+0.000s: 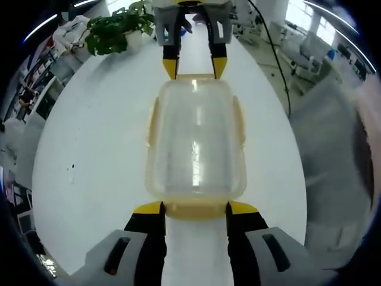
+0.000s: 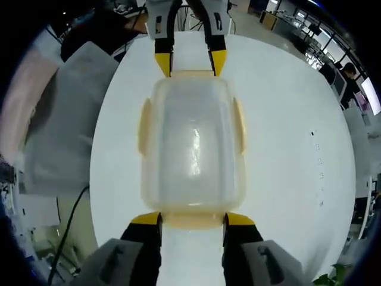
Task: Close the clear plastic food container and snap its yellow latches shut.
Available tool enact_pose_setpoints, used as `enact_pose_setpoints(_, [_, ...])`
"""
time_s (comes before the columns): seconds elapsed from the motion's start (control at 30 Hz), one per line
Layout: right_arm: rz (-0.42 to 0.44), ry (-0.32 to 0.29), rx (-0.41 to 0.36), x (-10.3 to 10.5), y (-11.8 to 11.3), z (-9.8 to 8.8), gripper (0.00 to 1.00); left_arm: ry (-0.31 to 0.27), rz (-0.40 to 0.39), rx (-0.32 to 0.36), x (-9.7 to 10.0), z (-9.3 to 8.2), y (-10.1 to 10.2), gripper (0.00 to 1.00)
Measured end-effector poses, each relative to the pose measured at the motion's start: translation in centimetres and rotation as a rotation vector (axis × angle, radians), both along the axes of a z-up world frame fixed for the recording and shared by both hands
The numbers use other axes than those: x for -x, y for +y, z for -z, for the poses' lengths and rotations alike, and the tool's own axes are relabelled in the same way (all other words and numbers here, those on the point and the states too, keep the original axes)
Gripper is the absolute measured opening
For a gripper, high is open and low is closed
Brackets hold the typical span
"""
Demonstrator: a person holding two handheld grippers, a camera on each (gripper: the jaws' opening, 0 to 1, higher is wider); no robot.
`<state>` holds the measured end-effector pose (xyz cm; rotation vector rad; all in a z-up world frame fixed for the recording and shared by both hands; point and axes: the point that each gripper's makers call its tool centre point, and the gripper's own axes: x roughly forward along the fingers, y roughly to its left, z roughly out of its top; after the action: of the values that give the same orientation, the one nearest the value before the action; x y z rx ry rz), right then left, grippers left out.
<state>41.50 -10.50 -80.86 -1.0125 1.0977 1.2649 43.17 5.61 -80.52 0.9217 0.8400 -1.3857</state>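
- The container (image 1: pixel 195 140) lies on the white bench (image 1: pixel 89 155), lid on, between the two hand-held grippers, which face each other from its two short ends
- Left hand-held gripper (image 1: pixel 195 210): jaws spread, their yellow tips at the corners of the near end latch (image 1: pixel 195 208), grasping nothing; it looks placed to press that latch down or to steady the box
- Right hand-held gripper (image 2: pixel 191 219): likewise spread, tips either side of its own near latch (image 2: pixel 193 219), nothing clamped; in the left gripper view it shows at the far end (image 1: pixel 194 67)
- Meeting the box from opposite ends probably keeps it from sliding while a latch is pushed
- Whether either end latch is snapped I cannot tell
- The side latches (image 2: pixel 144 132) seem to flare a little off the wall, so are likely unsnapped
- Count: one container, four yellow latches (two on the ends, two on the sides), two hand-held grippers
- Also one potted plant (image 1: pixel 119 27) at the far bench edge and one black cable (image 1: pixel 277 59) trailing over the bench
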Motion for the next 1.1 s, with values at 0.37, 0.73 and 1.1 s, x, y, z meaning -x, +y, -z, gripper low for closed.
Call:
enact_pose_setpoints(0.37, [0.001, 0.019, 0.018, 0.1, -0.9, 0.9, 0.37, 0.017, -0.001, -0.003, 0.1, 0.8, -0.8, 0.37])
enact_pose_setpoints(0.73, [0.004, 0.029, 0.054, 0.1, -1.6, 1.9, 0.37, 0.029, -0.012, 0.000, -0.1, 1.8, -1.4, 0.37])
enact_pose_setpoints(1.1, [0.050, 0.033, 0.039, 0.4, -1.7, 2.3, 0.39, 0.032, -0.026, -0.012, 0.0, 2.2, -1.3, 0.38])
